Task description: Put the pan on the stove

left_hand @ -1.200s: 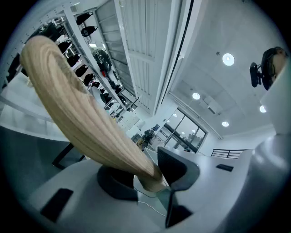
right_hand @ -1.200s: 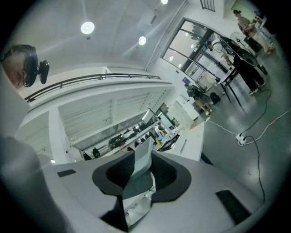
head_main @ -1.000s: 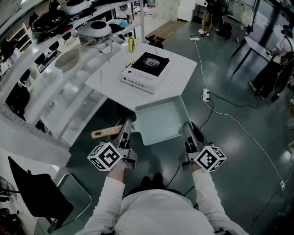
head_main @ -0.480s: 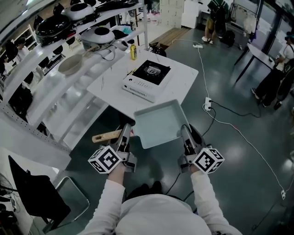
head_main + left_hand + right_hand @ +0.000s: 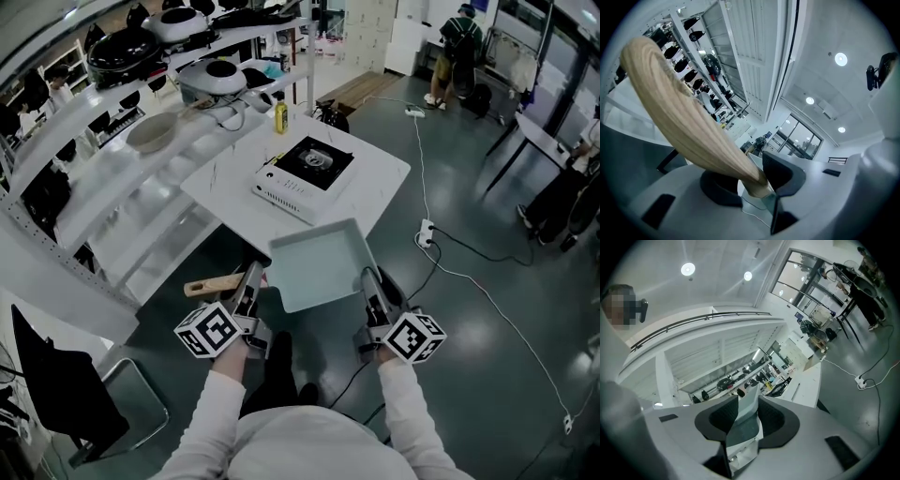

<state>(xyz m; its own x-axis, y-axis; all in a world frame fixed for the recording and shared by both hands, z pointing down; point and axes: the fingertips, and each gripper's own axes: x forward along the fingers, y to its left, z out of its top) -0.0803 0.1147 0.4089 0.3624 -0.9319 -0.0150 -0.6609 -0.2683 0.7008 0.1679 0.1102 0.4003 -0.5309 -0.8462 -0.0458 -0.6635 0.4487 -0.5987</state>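
**While held clear of the worktop, a square pan hangs between two grippers**

Where the scene begins at the left, white metal shelves (image 5: 141, 178) carry dark, rounded cookware and a pale bowl. Nearer, a wooden handle (image 5: 214, 284) sticks out leftward, light tan, smooth and slightly flattened, widening toward its free end. The left gripper (image 5: 253, 277) is clamped at the root of that handle, where the wood meets a thin metal bracket on the pan's left rim; its dark pads press on both sides.

The pan (image 5: 319, 262) is square with rounded corners, shallow, pale blue-grey and matt, open side up and roughly level. Its long axis, handle included, runs left to right across the person's front. It is held in the air over the dark glossy floor, and in the head view its far edge meets the near edge of the white worktop (image 5: 375, 178). On that worktop, farther off, sits the stove (image 5: 305, 173), a white box with a black top and one round burner.

The right gripper (image 5: 368, 279) is closed on the pan's right wall, the thin rim standing between its pads. A white cable (image 5: 441, 253) trails over the floor at the right.
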